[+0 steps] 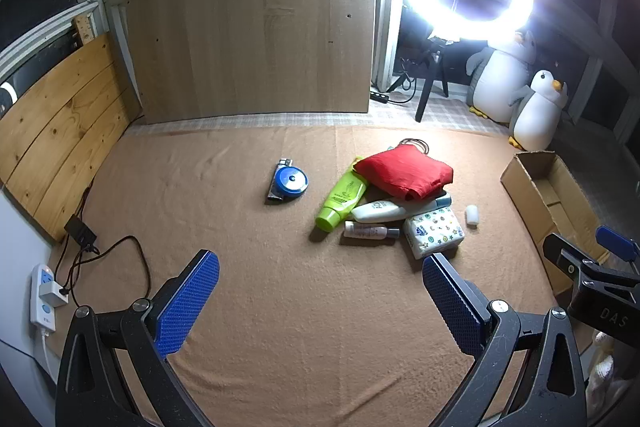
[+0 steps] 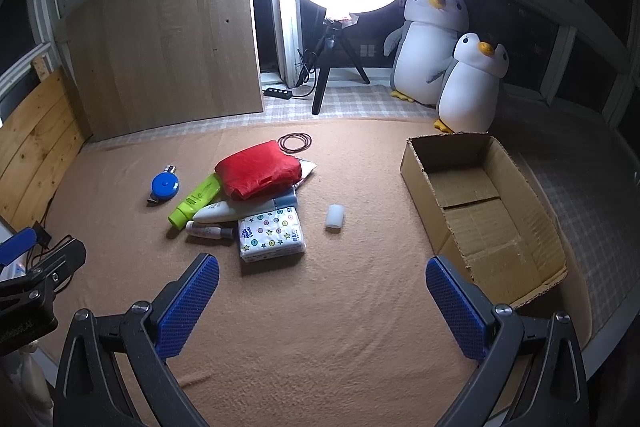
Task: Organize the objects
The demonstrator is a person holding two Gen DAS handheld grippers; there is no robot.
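From the left wrist cam we've got the left gripper with jaws spread wide, holding nothing, hovering over the tan blanket. Far of it sits the pile: red pouch on top of a green tube and white bottle, with a small bottle and tissue pack nearest us. A blue tape measure lies apart to the left.

Right wrist cam: right gripper jaws also wide and empty. The cardboard box is on the right, a small white cylinder between it and the pile.
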